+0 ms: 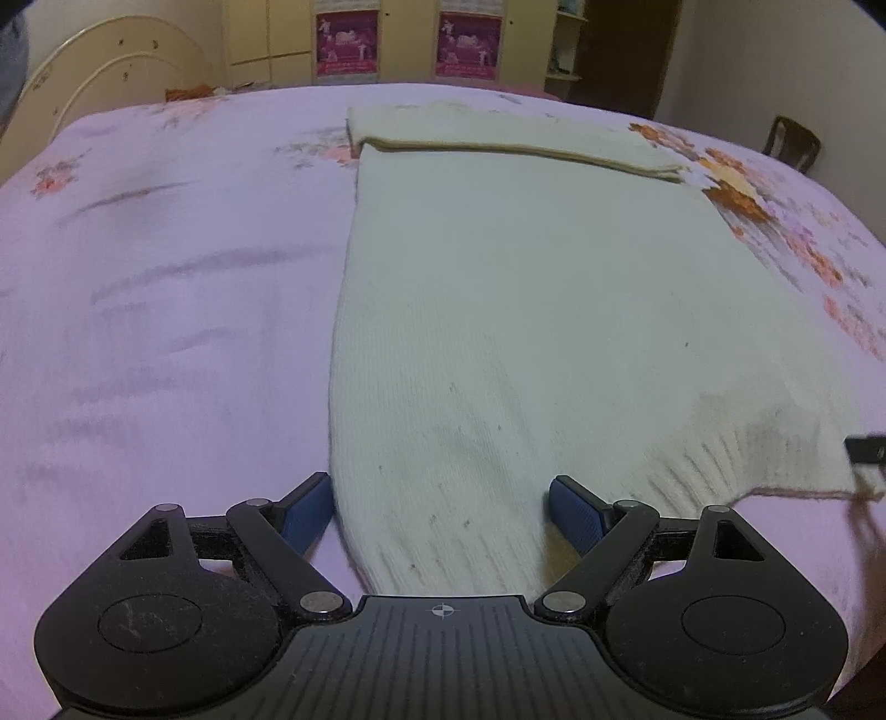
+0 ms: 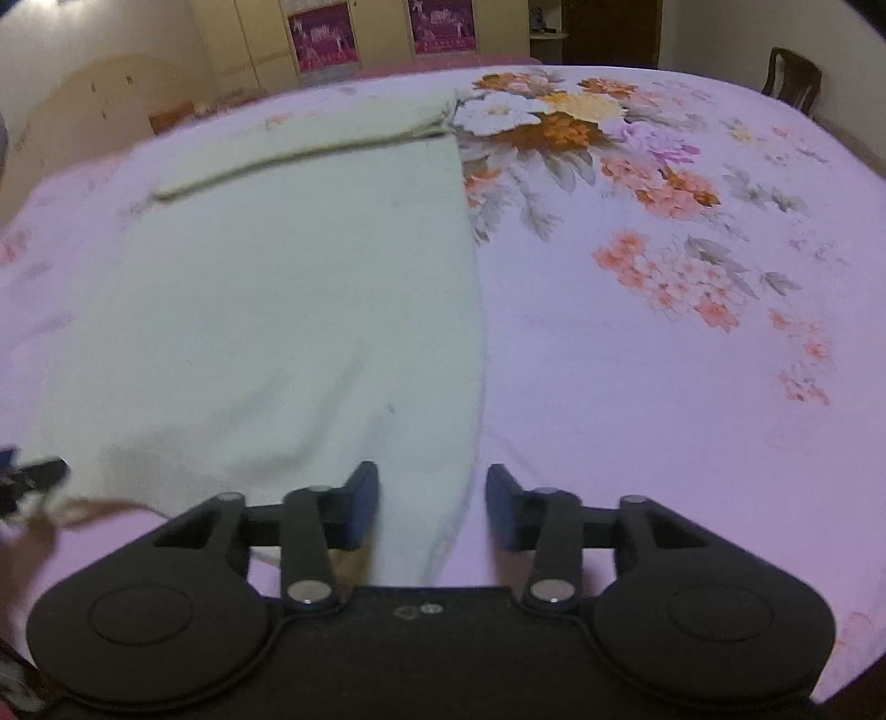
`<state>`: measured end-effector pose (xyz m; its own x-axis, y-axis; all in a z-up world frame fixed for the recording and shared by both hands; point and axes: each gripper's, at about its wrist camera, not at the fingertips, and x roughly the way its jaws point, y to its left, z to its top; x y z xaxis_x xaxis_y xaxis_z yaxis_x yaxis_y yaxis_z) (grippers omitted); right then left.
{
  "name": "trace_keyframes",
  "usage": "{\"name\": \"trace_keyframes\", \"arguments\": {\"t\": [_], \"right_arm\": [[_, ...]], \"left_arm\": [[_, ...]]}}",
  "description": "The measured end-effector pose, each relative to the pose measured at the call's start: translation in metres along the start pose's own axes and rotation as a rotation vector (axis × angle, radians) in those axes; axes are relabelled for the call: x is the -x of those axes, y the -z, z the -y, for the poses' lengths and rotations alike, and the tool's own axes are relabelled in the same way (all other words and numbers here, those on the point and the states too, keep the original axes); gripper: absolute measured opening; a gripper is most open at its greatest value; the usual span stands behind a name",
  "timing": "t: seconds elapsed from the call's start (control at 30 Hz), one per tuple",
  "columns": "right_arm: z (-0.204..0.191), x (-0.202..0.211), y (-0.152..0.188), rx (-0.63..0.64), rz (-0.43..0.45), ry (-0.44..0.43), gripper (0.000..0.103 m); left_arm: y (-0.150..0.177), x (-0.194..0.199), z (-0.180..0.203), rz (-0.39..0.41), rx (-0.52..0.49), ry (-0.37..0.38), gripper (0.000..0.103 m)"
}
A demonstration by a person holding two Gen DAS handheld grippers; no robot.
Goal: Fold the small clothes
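A cream knitted garment (image 1: 526, 304) lies flat on the bed, its far end folded over into a band (image 1: 498, 138). My left gripper (image 1: 440, 509) stands open over the ribbed hem's near left corner, with the cloth lying between its blue pads and not pinched. In the right wrist view the same garment (image 2: 277, 304) fills the left half. My right gripper (image 2: 432, 512) is open at the hem's right corner: one finger (image 2: 362, 509) sits over the cloth, the other over bare sheet. Each gripper's tip shows at the edge of the other view, the right gripper (image 1: 864, 448) and the left gripper (image 2: 33, 476).
The bed has a pink sheet (image 1: 166, 304) printed with orange and white flowers (image 2: 554, 122). A cream headboard (image 1: 111, 66) stands at the far left, a wardrobe with pink posters (image 1: 349, 44) behind, and a dark wooden chair (image 2: 792, 77) at the far right.
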<state>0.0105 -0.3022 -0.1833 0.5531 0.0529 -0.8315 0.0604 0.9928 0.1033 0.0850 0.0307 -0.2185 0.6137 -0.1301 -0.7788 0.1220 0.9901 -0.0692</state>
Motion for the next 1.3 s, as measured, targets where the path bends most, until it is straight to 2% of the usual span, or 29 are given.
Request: {"name": "trace_keyframes", "arguments": {"t": [0.07, 0.1, 0.13, 0.17, 0.2, 0.27, 0.33, 0.37, 0.43, 0.5, 0.53, 0.57, 0.63, 0.7, 0.77, 0.93, 1.03, 1.1, 1.17, 1.3], "right_arm": [[-0.003, 0.000, 0.002, -0.013, -0.010, -0.032, 0.044], [-0.006, 0.000, 0.003, -0.009, -0.013, -0.043, 0.037], [-0.009, 0.000, 0.004, -0.002, -0.011, -0.048, 0.031], [-0.011, 0.001, 0.004, 0.010, -0.012, -0.053, 0.015], [-0.013, 0.002, 0.005, 0.016, -0.007, -0.058, 0.009], [-0.012, 0.008, 0.004, 0.040, 0.030, -0.022, 0.008], [-0.005, 0.019, 0.002, 0.062, 0.076, 0.039, 0.008], [0.003, 0.022, 0.000, 0.050, 0.079, 0.050, 0.003], [0.020, 0.024, 0.000, 0.026, 0.068, 0.079, 0.003], [0.029, 0.011, 0.001, -0.001, -0.012, 0.035, 0.002], [0.028, 0.010, 0.003, -0.007, -0.010, 0.019, 0.002], [0.026, 0.012, 0.003, -0.007, 0.009, 0.025, 0.008], [0.023, 0.018, 0.003, -0.011, 0.056, 0.021, 0.023], [0.024, 0.022, 0.001, -0.022, 0.079, 0.019, 0.034], [0.026, 0.027, -0.003, -0.021, 0.099, 0.031, 0.035], [0.010, 0.030, -0.008, 0.007, 0.131, -0.018, 0.038], [-0.009, 0.025, -0.004, 0.056, 0.126, -0.026, 0.042], [-0.018, 0.017, 0.000, 0.094, 0.105, -0.017, 0.048], [-0.020, 0.003, 0.004, 0.112, 0.045, 0.016, 0.049], [-0.009, 0.013, 0.003, 0.079, 0.072, -0.004, 0.049]], "left_arm": [[0.002, 0.003, 0.003, 0.015, -0.001, 0.007, 0.063], [0.003, 0.004, 0.006, 0.022, -0.004, 0.012, 0.058], [0.004, 0.006, 0.008, 0.029, -0.013, 0.022, 0.043], [0.004, 0.007, 0.010, 0.033, -0.020, 0.028, 0.036], [0.003, 0.007, 0.012, 0.036, -0.025, 0.027, 0.034], [0.001, 0.009, 0.013, 0.037, -0.033, 0.025, 0.027], [0.000, 0.009, 0.009, 0.034, -0.032, 0.024, 0.027], [0.000, 0.009, 0.008, 0.035, -0.038, 0.022, 0.027], [0.001, 0.008, 0.008, 0.035, -0.059, 0.017, 0.027], [0.000, 0.009, 0.011, 0.041, -0.069, 0.016, 0.027], [-0.002, 0.009, 0.011, 0.035, -0.062, 0.020, 0.035], [-0.003, 0.010, 0.009, 0.025, -0.048, 0.024, 0.064], [-0.003, 0.011, 0.007, 0.012, -0.004, 0.002, 0.102], [-0.001, 0.016, 0.005, 0.039, 0.011, -0.016, 0.102], [0.000, 0.014, 0.005, 0.026, 0.005, -0.024, 0.102], [-0.001, 0.011, 0.008, 0.028, 0.008, -0.054, 0.102], [-0.001, 0.014, 0.014, 0.051, -0.028, -0.067, 0.102], [-0.002, 0.009, 0.014, 0.029, -0.036, -0.061, 0.102], [0.000, 0.005, 0.010, 0.001, -0.009, -0.035, 0.101], [0.004, 0.007, 0.006, 0.000, 0.002, -0.026, 0.101]]}}
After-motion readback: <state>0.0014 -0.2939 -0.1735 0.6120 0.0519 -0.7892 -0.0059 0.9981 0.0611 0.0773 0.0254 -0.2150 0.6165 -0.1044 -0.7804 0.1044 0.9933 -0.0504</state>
